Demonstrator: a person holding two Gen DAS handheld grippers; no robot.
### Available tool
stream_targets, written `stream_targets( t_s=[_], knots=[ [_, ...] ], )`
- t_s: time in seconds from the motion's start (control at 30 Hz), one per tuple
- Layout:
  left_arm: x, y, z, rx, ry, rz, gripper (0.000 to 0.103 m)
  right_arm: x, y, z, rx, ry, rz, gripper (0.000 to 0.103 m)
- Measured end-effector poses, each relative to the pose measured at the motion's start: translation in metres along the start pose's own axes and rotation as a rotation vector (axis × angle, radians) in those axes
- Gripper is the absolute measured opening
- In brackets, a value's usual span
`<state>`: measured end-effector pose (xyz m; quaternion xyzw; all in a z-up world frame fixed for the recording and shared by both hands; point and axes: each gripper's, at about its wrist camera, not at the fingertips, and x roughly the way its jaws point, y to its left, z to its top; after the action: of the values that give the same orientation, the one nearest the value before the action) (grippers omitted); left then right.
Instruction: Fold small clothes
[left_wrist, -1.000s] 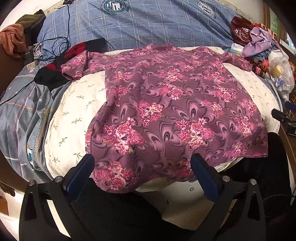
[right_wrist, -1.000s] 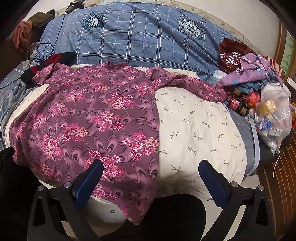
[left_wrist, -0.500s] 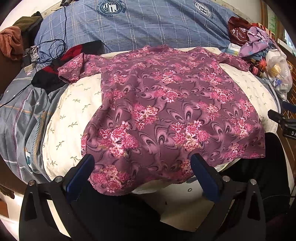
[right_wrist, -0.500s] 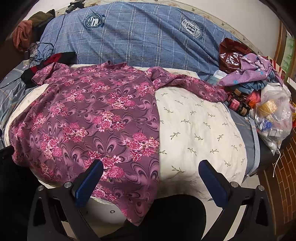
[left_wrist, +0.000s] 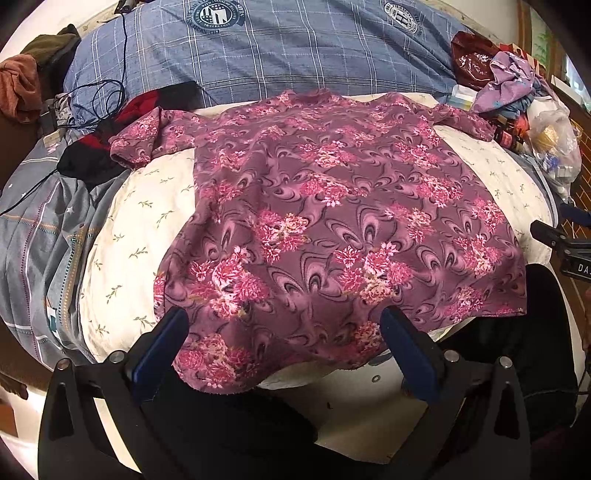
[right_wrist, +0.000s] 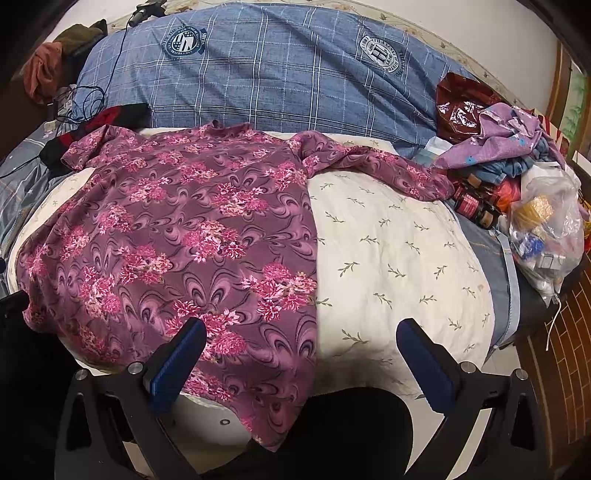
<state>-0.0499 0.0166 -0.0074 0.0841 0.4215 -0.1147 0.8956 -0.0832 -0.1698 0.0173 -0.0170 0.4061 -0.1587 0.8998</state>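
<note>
A purple floral shirt (left_wrist: 332, 221) lies spread flat on a cream leaf-print pad (left_wrist: 129, 229), collar at the far side, hem hanging over the near edge. It also shows in the right wrist view (right_wrist: 192, 240), with its right sleeve (right_wrist: 388, 170) stretched out on the pad (right_wrist: 399, 258). My left gripper (left_wrist: 284, 332) is open and empty, just above the hem. My right gripper (right_wrist: 301, 339) is open and empty, over the shirt's lower right corner. The right gripper's body shows at the right edge of the left wrist view (left_wrist: 565, 243).
A blue plaid quilt (right_wrist: 277, 74) lies behind the pad. A pile of clothes, bottles and a plastic bag (right_wrist: 543, 229) sits at the right. Dark clothes and cables (left_wrist: 92, 122) lie at the left. A grey striped sheet (left_wrist: 40, 240) lies left of the pad.
The left wrist view has drifted slightly, so the shirt sits a little lower and nearer. Both grippers stay open and the shirt has not moved.
</note>
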Motion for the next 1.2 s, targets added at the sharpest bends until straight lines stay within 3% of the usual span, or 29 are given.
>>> stream_targets(
  t_s=[0.87, 0.97, 1.13, 1.2],
  knots=[
    [0.011, 0.001, 0.007, -0.026, 0.021, -0.021, 0.103, 0.011, -0.003, -0.001, 0.016, 0.009, 0.027, 0.103],
    [0.015, 0.02, 0.015, -0.084, 0.041, -0.044, 0.103, 0.018, -0.02, 0.002, 0.085, 0.02, 0.072, 0.102],
    [0.016, 0.09, 0.035, -0.219, 0.022, 0.051, 0.103, 0.041, -0.064, 0.01, 0.214, 0.051, 0.09, 0.101],
    [0.026, 0.117, 0.039, -0.275, 0.063, 0.055, 0.103, 0.056, -0.073, 0.01, 0.255, 0.092, 0.129, 0.099]
  ],
)
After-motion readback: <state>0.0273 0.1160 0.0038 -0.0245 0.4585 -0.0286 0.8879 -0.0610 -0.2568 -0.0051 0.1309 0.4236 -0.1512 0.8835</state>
